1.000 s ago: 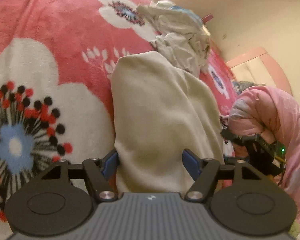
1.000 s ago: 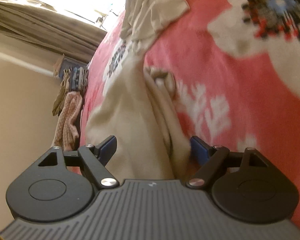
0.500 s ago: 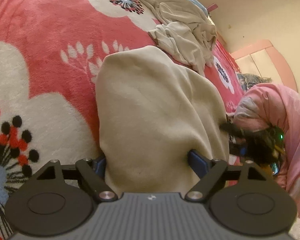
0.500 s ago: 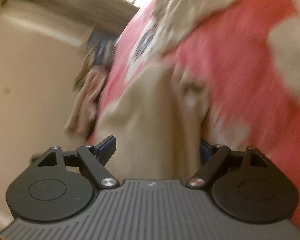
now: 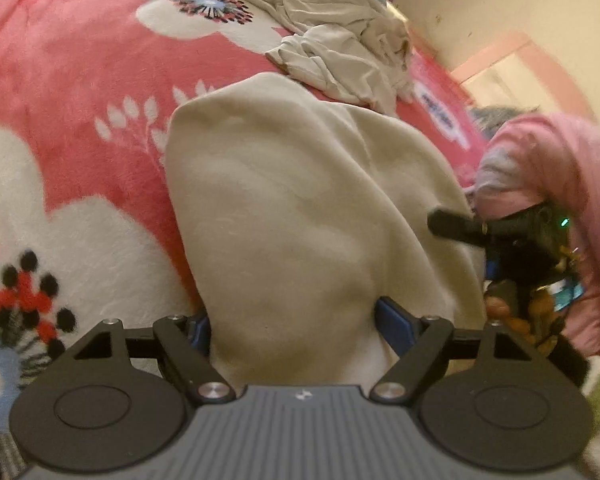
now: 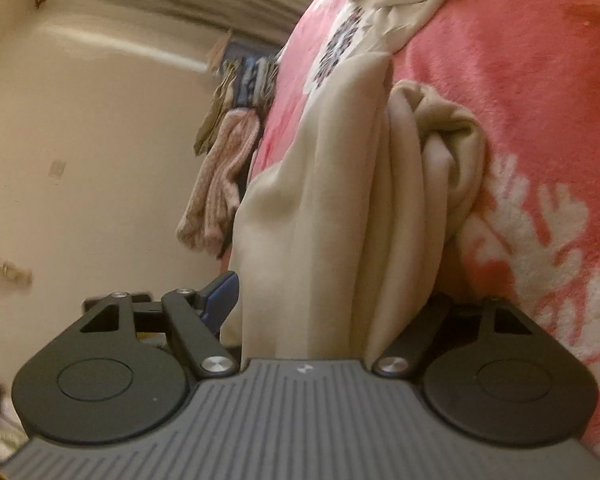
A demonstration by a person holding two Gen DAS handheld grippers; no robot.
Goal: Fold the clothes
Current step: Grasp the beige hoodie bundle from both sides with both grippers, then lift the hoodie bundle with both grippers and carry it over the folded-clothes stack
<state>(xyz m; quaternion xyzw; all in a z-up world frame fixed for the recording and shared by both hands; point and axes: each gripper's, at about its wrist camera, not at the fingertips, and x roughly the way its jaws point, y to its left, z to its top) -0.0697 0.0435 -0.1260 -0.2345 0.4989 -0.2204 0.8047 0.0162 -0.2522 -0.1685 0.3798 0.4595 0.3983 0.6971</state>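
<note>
A soft beige garment (image 5: 300,208) lies on a bed with a pink blanket (image 5: 80,80) that has big white flowers on it. The garment is folded over on itself, with a smooth top and thick rolled folds along one side (image 6: 440,152).

The left tool (image 5: 292,330) is at the near end of the garment. Its two blue fingers (image 5: 392,324) stand wide apart, and the cloth fills the space between them. Its jaws have just been closing a little. It is hard to tell if the fingers press on the cloth or only sit beside it.

The right tool (image 6: 332,300) is at another edge of the same garment. One blue finger (image 6: 220,296) shows beside the cloth. The other finger is hidden under the folds. Its jaws have just been closing, with bunched cloth between them. Whether they squeeze the cloth yet cannot be told.

In the left view, the right tool (image 5: 512,240) shows as a dark shape by the garment's edge, held by an arm in a pink sleeve (image 5: 548,160).

A heap of crumpled pale clothes (image 5: 340,48) sits farther up the bed, just past the garment. Some socks and cloths (image 6: 228,152) hang near the wall beside the bed.
</note>
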